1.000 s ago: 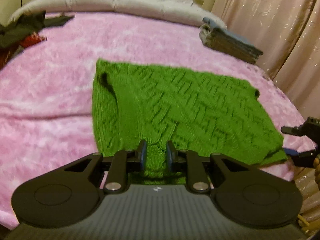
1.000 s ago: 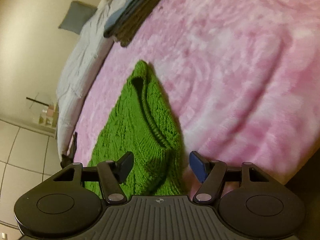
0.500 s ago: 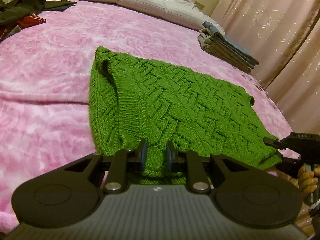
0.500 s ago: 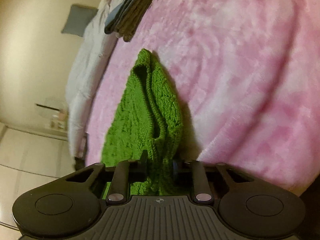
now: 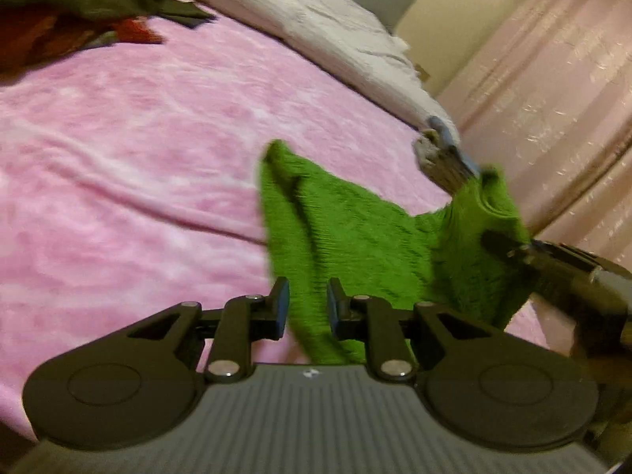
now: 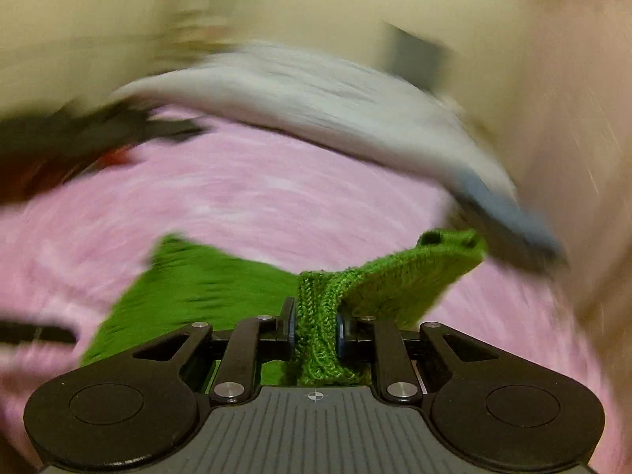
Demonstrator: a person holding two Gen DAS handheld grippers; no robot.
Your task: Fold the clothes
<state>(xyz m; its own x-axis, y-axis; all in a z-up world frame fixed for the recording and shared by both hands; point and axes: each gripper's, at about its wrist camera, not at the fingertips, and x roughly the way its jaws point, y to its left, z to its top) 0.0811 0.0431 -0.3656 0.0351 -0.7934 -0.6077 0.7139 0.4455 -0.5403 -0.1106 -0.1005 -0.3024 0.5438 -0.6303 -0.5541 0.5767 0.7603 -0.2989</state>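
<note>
A green knitted sweater (image 5: 355,233) hangs lifted above the pink bed cover (image 5: 138,150), stretched between both grippers. My left gripper (image 5: 307,302) is shut on the near edge of the knit. In the same view the right gripper (image 5: 513,249) shows at the right, clamped on the other bunched corner. In the blurred right wrist view, my right gripper (image 6: 316,326) is shut on a thick fold of the green sweater (image 6: 320,316), whose far corner sticks up to the right.
A grey-white duvet (image 5: 316,31) runs along the far side of the bed. A stack of folded clothes (image 5: 446,158) lies beyond the sweater. Dark and red garments (image 5: 67,4) are piled at the far left. Pink curtains (image 5: 553,98) hang on the right.
Both grippers have raised the sweater off the bed, where it lay flat before. The right gripper went from open to shut on the fabric and swung round quickly, blurring its view.
</note>
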